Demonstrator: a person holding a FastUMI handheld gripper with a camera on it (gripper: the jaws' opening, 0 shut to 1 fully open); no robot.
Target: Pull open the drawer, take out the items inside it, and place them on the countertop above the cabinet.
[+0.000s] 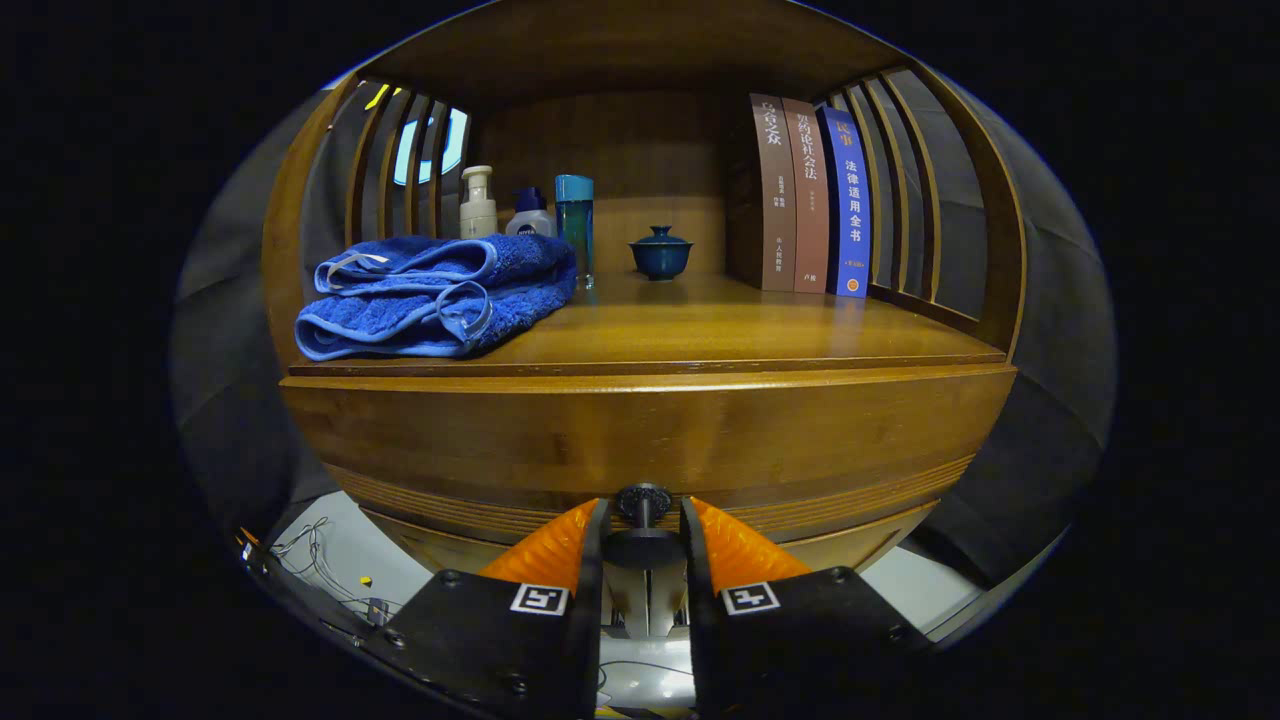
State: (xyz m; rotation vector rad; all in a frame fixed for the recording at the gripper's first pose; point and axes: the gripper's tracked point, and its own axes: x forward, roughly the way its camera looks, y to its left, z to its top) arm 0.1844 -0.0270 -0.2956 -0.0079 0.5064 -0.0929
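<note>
The wooden cabinet's drawer front [780,440] stretches just ahead of the fingers and looks closed, flush with the cabinet. Its small dark knob [643,548] sits between my two fingers. My gripper [643,515] is shut on that knob, with both fingers [560,545] pressing its sides. The countertop [740,330] above the drawer is a polished wooden shelf. The inside of the drawer is hidden.
On the countertop's left lies a folded blue towel [435,295]. Behind it stand a pump bottle [478,203], a small white bottle [529,213] and a blue bottle [575,225]. A lidded blue cup [660,252] sits mid-back, with three books [812,195] upright to its right. Slatted sides enclose the shelf.
</note>
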